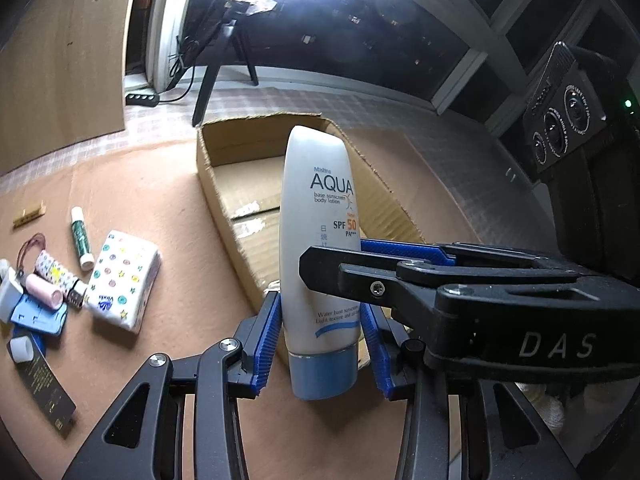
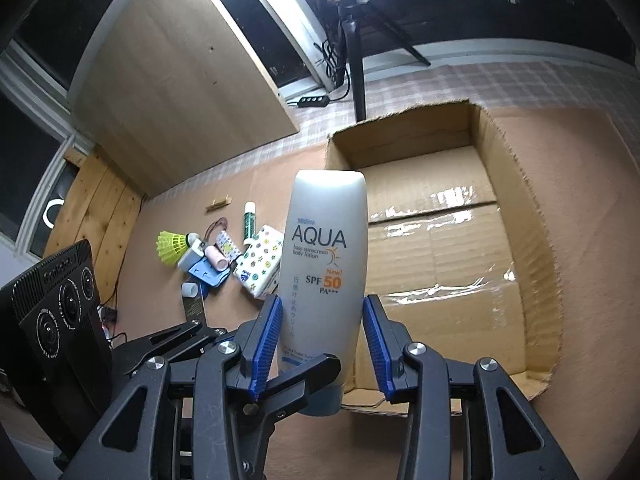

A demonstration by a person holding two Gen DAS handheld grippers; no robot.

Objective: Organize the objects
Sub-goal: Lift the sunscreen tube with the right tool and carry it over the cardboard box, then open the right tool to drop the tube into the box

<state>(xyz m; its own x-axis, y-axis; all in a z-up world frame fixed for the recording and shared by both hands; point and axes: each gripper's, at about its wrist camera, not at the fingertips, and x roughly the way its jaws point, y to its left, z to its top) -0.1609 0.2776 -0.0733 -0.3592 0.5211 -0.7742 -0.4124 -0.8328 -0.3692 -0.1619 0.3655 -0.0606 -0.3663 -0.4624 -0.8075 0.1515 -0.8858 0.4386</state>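
- Sunscreen tube stands cap-down between the blue pads of the left hand-held gripper, which press on its lower body from both sides just above the blue cap.
- In the right wrist view the same sunscreen tube rises between the pads of the right hand-held gripper; its left pad touches the tube, while a thin gap shows at its right pad, so whether it truly clamps cannot be told.
- From the left wrist view, the right hand-held gripper reaches in from the right, one black finger in front of the tube and a blue pad behind it.
- Just beyond the tube sits an open cardboard box, flaps taped on its floor, nothing visible inside; the tube's cap is near the box's closest wall.
- Left of the left hand-held gripper, on the brown worktop, lies a cluster: a tissue pack with coloured dots, a green-and-white stick, a pink cylinder, a patterned tube and a blue flat piece.
- A yellow-green shuttlecock lies at the far left edge of that cluster, seen from the right wrist.
- A small wooden strip lies apart, farther out.
- Beyond the worktop stand a tripod and a power strip.
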